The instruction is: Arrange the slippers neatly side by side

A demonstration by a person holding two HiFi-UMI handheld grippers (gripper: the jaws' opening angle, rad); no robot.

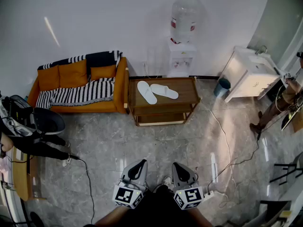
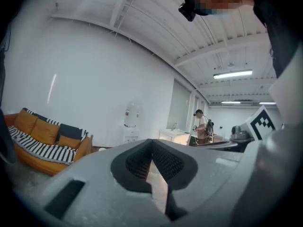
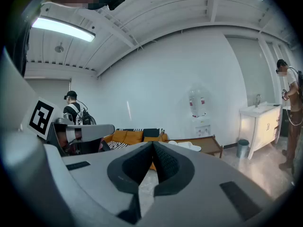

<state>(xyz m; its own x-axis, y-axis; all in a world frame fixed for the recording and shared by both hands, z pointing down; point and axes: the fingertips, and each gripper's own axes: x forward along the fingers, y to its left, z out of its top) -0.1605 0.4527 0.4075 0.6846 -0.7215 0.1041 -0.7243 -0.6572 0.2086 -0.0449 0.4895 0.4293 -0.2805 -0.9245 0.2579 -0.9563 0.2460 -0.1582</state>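
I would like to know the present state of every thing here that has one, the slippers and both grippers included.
Two flat white slippers: lying on the low brown wooden table, close together at one end, spread apart at the other, not yet side by side.
Left gripper: shut, empty.
Right gripper: shut, empty.
Clear plastic water bottle: mounted on the white dispenser; fill level unclear.

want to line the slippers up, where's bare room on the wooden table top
Bare: the table's right end, between the right slipper and the right rail, plus a strip along its near edge. Crowded: the left half, where the left slipper lies splayed from the right one, beside the sofa arm.
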